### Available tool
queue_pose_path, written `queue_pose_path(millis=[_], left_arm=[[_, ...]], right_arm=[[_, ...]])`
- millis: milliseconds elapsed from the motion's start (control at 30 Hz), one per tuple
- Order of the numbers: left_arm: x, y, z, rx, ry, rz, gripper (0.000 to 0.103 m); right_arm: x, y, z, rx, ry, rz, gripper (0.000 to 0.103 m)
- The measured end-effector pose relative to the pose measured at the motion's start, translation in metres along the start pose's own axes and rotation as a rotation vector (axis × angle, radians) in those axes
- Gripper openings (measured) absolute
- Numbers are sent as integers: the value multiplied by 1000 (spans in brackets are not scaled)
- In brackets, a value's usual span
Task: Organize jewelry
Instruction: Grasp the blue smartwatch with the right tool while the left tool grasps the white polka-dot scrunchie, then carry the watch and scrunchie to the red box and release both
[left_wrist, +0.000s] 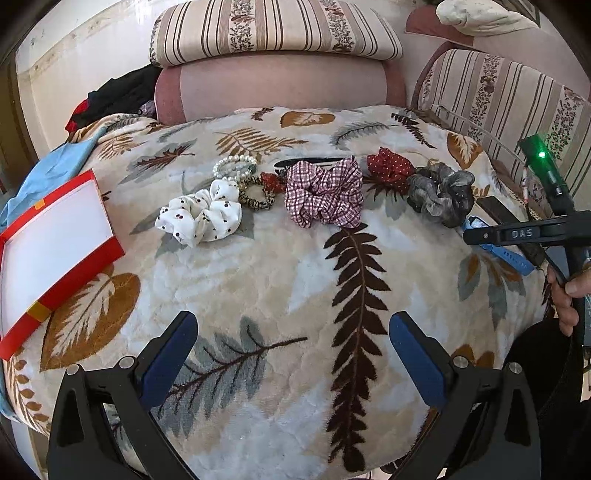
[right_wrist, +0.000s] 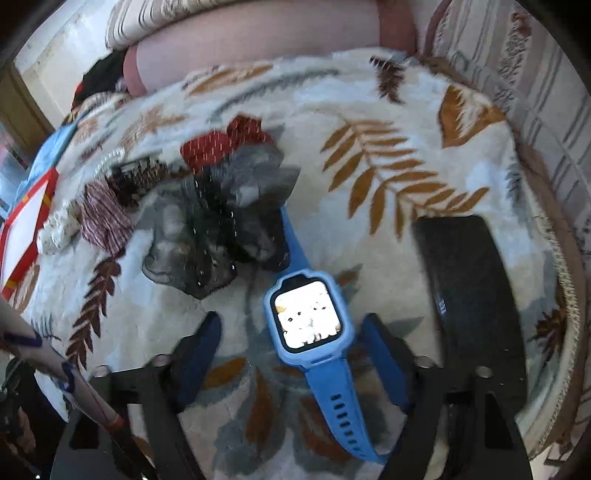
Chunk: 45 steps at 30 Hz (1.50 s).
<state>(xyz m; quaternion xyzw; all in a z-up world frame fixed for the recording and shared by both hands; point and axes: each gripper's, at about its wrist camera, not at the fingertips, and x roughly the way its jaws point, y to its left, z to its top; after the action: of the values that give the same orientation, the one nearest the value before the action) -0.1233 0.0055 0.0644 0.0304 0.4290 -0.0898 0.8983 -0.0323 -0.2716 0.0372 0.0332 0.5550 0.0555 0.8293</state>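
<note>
Watch pickup coming up, both sets of jaws wide apart and empty

Biggest first: the leaf blanket (left_wrist: 258, 280) carries everything, with the red box (left_wrist: 55, 236) off on your left, then the row of scrunchies, the grey scrunchie (right_wrist: 218, 229) touching the blue watch (right_wrist: 308, 325). Your right gripper (right_wrist: 291, 332) hangs right over the watch face, so I'd square the jaws across the case, not the floppy strap, and keep clear of that scrunchie. Left gripper (left_wrist: 293, 332) hovers over bare blanket, holding nothing.
</note>
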Motion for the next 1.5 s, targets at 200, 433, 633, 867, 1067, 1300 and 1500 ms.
queue_pose_path(millis=[200, 433, 633, 867, 1067, 1300, 1500], left_arm=[[1, 1, 0, 1, 0, -9, 103], [0, 3, 1, -6, -1, -8, 103], [-4, 3, 1, -7, -6, -10, 103], [-7, 14, 6, -31, -20, 3, 103], [-7, 49, 17, -93, -41, 39, 103], [0, 103, 29, -163, -67, 82, 103], [25, 118, 47, -148, -55, 64, 77]], right_arm=[[1, 3, -1, -25, 0, -65, 52], [-15, 3, -11, -2, -22, -28, 52], [-33, 6, -26, 21, -54, -1, 52], [-56, 0, -35, 60, -101, 17, 52], [-86, 1, -30, 86, -174, 52, 52], [-108, 11, -18, 87, -233, 91, 51], [-108, 16, -13, 92, -245, 118, 50]])
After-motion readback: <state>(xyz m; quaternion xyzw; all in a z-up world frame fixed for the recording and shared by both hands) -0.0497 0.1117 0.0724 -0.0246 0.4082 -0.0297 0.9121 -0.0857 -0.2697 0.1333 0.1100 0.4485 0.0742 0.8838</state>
